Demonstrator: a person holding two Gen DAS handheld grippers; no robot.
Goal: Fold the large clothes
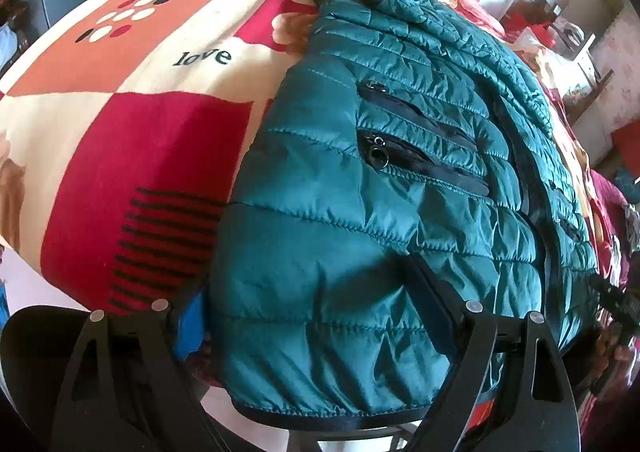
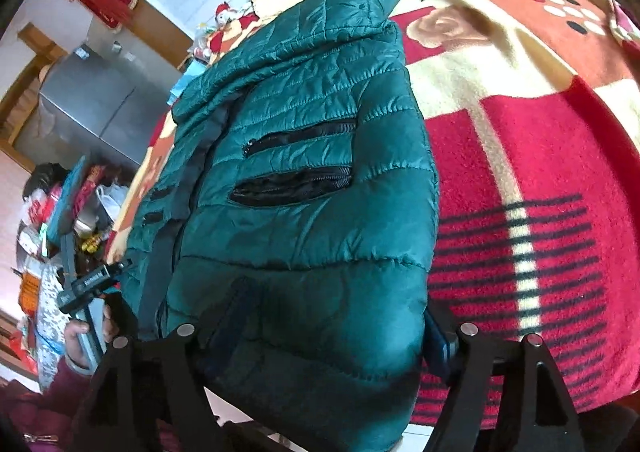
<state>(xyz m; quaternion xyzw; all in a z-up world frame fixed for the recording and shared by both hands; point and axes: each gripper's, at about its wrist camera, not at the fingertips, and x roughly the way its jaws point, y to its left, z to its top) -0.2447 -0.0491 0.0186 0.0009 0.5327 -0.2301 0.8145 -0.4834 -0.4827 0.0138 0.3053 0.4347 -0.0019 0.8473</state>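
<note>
1. Teal puffer jacket point(image 1: 360, 212) lies flat on the patterned blanket point(image 1: 120, 132); long axis runs straight ahead of both tools, hem nearest, collar far.
2. Left tool point(image 1: 316, 308): fingers apart, hem between them, not clamped.
3. Right tool point(image 2: 326, 330): fingers apart, straddling the jacket's near end.
4. Two dark zip pockets point(image 2: 296, 164) sit ahead of the right tool, running crosswise.
5. Blanket shows "love" text point(image 1: 202, 57), ahead-left of the left tool.
6. Cluttered room stuff, silver fridge point(image 2: 92, 108), far left of the right tool.
</note>
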